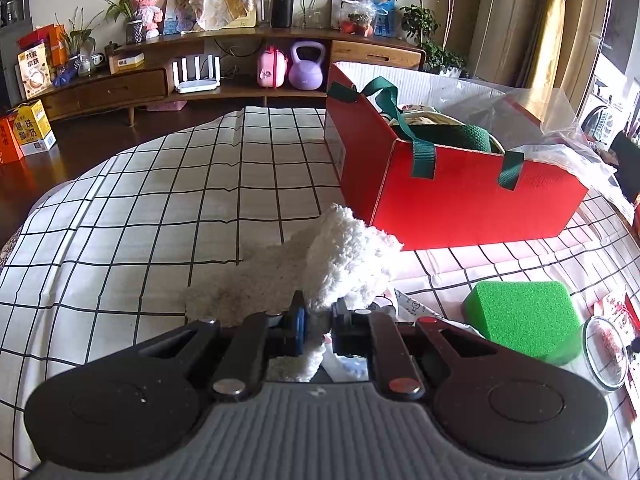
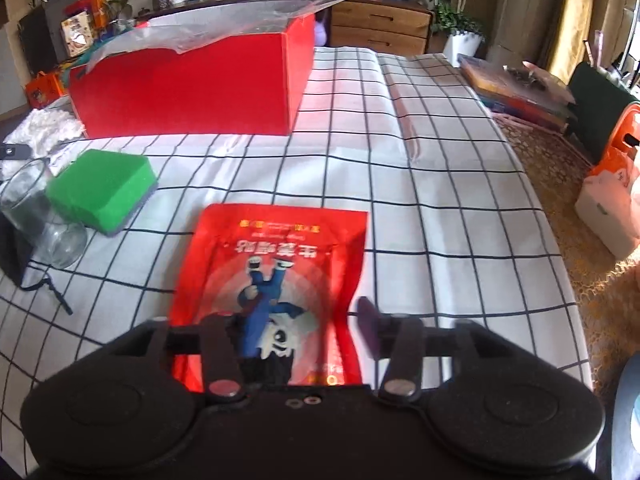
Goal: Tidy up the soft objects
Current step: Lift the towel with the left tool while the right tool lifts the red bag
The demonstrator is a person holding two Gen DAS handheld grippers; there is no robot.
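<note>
Left gripper (image 1: 318, 322): your jaws are clamped on the white fluffy cloth (image 1: 352, 256) — it lies on the checked bedsheet (image 1: 140, 208), touching the red box (image 1: 460, 204).
Right gripper (image 2: 300, 328): your jaws stand apart over the red pouch (image 2: 276, 272).
Writing: the pouch's print reads upside down — too blurred to read.
Green sponge (image 2: 102, 190): beside the glass jar (image 2: 38, 216).

Fluffy white cloth (image 1: 352, 256) in left gripper (image 1: 318, 320); matt red cardboard box (image 1: 460, 200) ahead. Spongy green foam block (image 2: 102, 188), glossy red foil pouch (image 2: 276, 264) beneath right gripper (image 2: 296, 336).
</note>
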